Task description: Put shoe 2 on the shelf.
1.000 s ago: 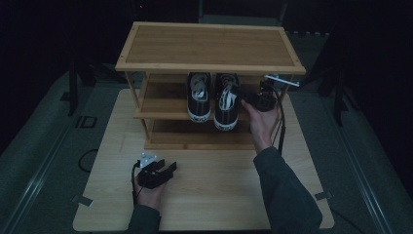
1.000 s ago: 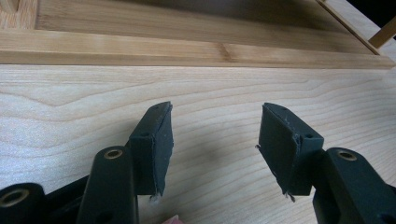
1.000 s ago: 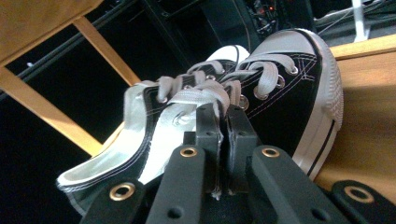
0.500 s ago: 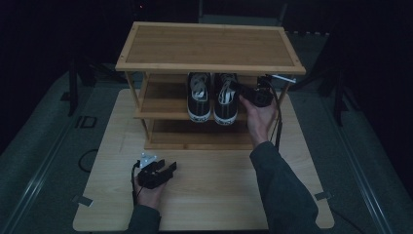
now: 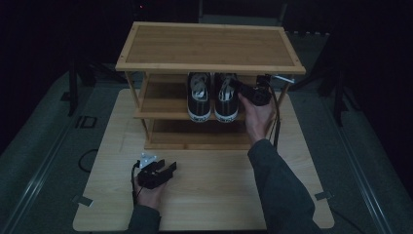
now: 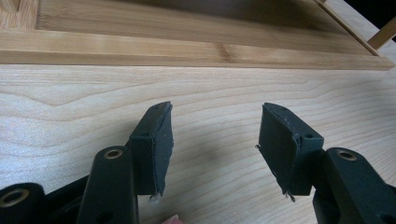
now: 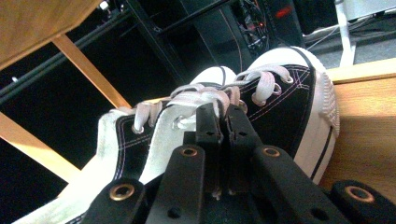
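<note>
Wooden table (image 5: 219, 195), left claw (image 5: 163, 168) released, right claw (image 5: 238, 87) clenched on sneaker (image 5: 226, 97) on rack (image 5: 160, 109)

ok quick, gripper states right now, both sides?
Left gripper: open, holding nothing, low over the table.
Right gripper: closed at the right-hand sneaker on the rack's middle shelf; jaws nearly together, an actual pinch on it cannot be told.

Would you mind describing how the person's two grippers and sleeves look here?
Both the left gripper and the right gripper are black, with brass-ringed holes on the jaw arms and worn pads. A black cable trails from each. The person wears dark grey sleeves.
</note>
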`<state>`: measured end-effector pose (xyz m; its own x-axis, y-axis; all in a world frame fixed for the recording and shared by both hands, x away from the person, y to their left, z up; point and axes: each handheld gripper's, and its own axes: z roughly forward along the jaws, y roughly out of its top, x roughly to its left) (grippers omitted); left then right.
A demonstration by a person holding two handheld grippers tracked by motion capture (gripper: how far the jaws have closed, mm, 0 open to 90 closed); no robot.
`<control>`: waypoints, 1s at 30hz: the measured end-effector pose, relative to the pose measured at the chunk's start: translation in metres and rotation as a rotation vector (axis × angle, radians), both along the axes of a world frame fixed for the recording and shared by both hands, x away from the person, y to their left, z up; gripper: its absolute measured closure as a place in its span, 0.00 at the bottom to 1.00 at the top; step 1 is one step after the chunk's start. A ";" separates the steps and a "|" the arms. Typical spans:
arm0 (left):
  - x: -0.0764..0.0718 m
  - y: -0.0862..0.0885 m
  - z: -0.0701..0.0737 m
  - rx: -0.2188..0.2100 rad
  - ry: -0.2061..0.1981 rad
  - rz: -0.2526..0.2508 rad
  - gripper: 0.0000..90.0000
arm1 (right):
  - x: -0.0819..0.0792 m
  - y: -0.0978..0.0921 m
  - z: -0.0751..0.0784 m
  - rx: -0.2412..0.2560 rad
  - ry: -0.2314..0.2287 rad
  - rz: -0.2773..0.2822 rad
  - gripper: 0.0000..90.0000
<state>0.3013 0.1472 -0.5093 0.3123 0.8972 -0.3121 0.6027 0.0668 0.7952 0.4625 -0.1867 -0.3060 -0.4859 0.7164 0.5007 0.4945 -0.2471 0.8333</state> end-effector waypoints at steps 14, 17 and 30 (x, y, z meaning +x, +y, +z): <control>0.000 0.000 0.000 0.002 -0.001 0.000 0.50 | -0.005 0.005 -0.010 0.047 -0.041 -0.068 0.96; 0.000 0.000 0.000 0.001 -0.001 0.000 0.50 | -0.011 0.008 -0.010 0.075 0.007 -0.040 0.96; -0.001 -0.001 0.000 0.002 -0.002 -0.002 0.50 | -0.016 0.008 -0.010 -0.010 -0.121 -0.050 0.69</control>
